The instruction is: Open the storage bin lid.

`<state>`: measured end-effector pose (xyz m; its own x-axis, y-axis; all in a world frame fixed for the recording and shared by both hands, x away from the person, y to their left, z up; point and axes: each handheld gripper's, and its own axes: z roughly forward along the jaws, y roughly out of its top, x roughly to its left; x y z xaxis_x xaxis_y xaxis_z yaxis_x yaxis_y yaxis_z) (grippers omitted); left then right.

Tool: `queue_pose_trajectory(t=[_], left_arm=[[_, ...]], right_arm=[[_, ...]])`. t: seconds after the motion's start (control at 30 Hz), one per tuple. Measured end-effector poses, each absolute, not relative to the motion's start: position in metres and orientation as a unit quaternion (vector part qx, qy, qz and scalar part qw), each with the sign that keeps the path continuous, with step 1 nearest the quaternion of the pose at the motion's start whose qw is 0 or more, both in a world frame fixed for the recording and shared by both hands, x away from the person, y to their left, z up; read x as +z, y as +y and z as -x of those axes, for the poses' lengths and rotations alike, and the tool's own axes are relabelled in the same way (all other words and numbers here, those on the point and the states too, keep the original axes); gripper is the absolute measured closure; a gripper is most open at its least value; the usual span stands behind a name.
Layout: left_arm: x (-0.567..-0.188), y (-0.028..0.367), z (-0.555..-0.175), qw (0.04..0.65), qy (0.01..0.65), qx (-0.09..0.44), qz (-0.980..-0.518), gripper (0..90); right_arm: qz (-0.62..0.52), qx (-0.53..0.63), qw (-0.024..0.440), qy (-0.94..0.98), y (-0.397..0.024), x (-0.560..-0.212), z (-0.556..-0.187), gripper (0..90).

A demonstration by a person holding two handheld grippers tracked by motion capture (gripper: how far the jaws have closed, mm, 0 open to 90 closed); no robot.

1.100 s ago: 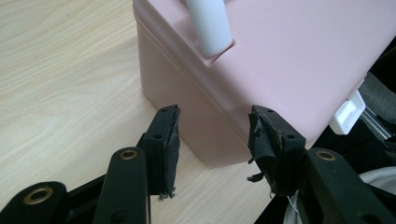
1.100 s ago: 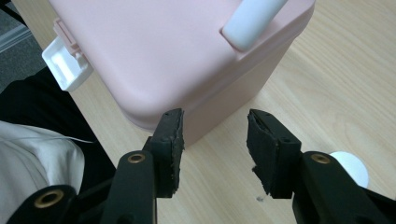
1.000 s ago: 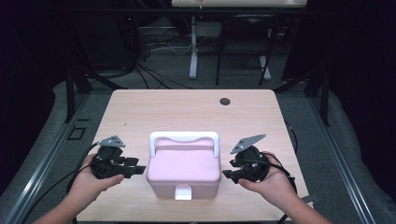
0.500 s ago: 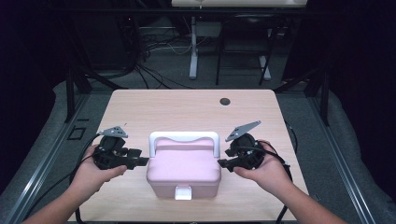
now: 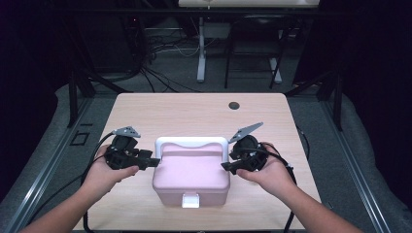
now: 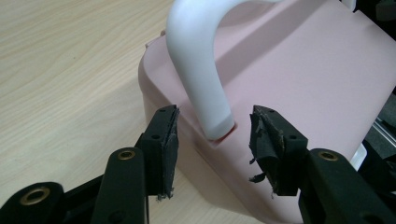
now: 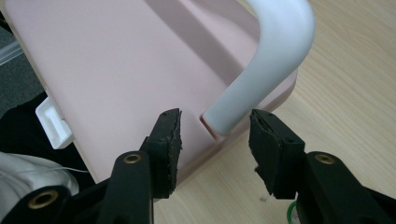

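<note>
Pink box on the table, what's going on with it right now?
A person holds a gripper in each hand, one at either end of the pink box. The left gripper has its jaws open around the base of the white handle on that side, pads not touching. The right gripper sits the same way at the other end, and its jaws have just been opening. The box rests shut on the table, front latch toward the person.

A small dark round spot [image 5: 234, 105], perhaps a hole, marks the wooden table [image 5: 194, 114].
</note>
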<state>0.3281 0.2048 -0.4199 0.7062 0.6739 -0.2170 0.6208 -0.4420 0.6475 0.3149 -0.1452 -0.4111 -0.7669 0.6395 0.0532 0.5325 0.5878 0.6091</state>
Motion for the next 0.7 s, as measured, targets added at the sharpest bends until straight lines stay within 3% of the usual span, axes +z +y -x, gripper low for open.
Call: queue_pose_trajectory(t=[0.33,0.7], left_arm=[[-0.426,0.196,-0.338,0.372,0.381,0.020,-0.846,52.8],[-0.427,0.197,-0.336,0.378,0.380,0.032,-0.843,66.6]], right_arm=[[-0.333,0.318,0.080,0.884,-0.144,-0.414,-0.326,53.8],[-0.338,0.329,0.077,0.879,-0.145,-0.417,-0.324,62.1]])
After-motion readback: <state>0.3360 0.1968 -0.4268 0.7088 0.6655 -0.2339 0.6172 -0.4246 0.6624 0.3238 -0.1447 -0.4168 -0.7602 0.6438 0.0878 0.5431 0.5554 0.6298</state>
